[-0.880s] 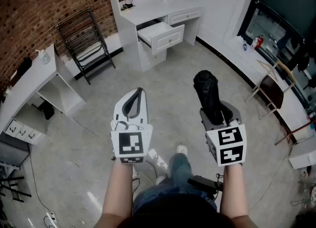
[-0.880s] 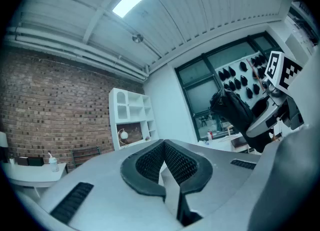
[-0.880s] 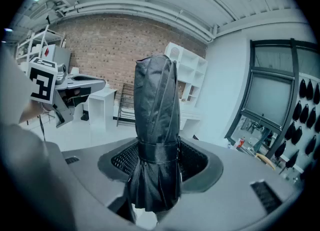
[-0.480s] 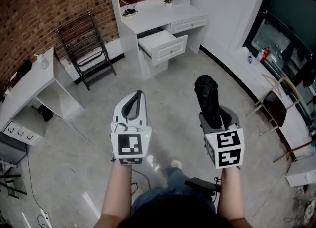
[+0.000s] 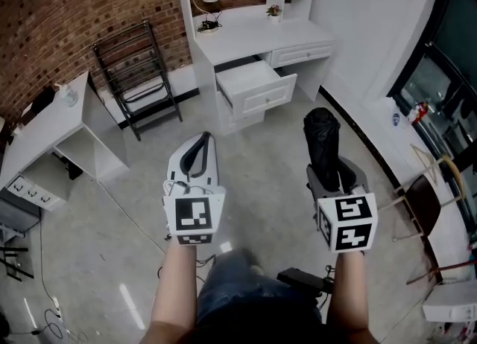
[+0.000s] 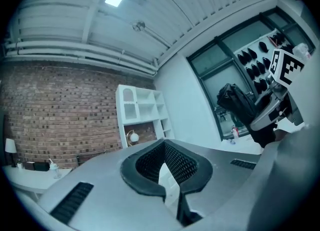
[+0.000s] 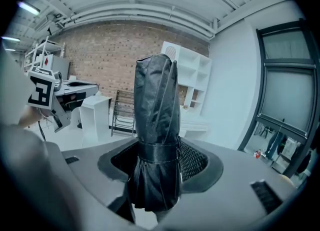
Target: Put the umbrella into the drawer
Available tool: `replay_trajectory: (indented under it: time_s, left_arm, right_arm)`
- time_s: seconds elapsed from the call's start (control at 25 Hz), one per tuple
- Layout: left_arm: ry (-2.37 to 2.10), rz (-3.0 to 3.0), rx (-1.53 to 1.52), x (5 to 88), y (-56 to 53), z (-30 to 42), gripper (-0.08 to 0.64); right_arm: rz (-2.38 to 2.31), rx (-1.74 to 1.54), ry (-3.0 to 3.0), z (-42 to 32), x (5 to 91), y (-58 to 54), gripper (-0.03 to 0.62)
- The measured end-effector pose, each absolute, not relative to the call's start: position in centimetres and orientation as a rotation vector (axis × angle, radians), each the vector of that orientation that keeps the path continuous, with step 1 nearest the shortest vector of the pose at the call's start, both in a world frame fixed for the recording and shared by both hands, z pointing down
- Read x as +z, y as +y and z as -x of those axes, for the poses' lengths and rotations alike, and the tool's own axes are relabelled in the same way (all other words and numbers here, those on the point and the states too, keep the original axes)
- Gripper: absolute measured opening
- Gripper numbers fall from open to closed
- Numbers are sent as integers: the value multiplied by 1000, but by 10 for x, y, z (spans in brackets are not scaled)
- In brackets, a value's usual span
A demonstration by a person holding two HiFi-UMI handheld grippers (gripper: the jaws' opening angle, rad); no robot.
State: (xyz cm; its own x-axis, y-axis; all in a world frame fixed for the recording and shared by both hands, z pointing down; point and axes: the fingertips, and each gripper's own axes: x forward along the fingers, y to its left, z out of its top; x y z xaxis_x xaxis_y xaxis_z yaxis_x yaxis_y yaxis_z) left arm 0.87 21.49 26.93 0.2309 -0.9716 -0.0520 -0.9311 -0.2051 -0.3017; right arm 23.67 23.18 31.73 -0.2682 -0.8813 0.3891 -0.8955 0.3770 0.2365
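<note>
Fingers (image 7: 196,161) of the right gripper (image 7: 155,175) pinch the folded black umbrella (image 7: 156,105) at its strap band, far end poking out ahead; left gripper view: left gripper (image 6: 163,144) pads pressed together, nothing in them. Head view: the open drawer (image 5: 257,89) of the white desk (image 5: 261,37) is well ahead, umbrella in the air, far short of it. Likely light, stiff core under soft slick fabric, so the banded middle looks the right hold.

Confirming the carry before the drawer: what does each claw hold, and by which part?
Right claw grips the folded black umbrella at its strap band, near the rear end. Left claw holds nothing, jaws together.
</note>
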Motion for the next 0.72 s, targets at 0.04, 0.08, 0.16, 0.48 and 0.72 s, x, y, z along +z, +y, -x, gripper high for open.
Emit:
replay_trajectory:
  time_s: [0.04, 0.08, 0.16, 0.48, 0.72]
  left_arm:
    - [1788, 2236, -220, 271, 206, -9, 2]
    - [1792, 2238, -222, 273, 196, -8, 2]
    - [1800, 2248, -226, 279, 174, -8, 2]
    - [1795, 2291, -201, 292, 46, 11, 2]
    - [1787, 2312, -184, 286, -90, 47, 2]
  right_arm:
    - [-1534, 45, -2187, -238, 320, 223, 232]
    - [-1537, 51, -2185, -240, 323, 213, 232]
    - [-1540, 67, -2177, -242, 330, 193, 232]
    - [-1542, 111, -2141, -228, 349, 75, 232]
    - [-1549, 114, -2136, -188, 341, -56, 232]
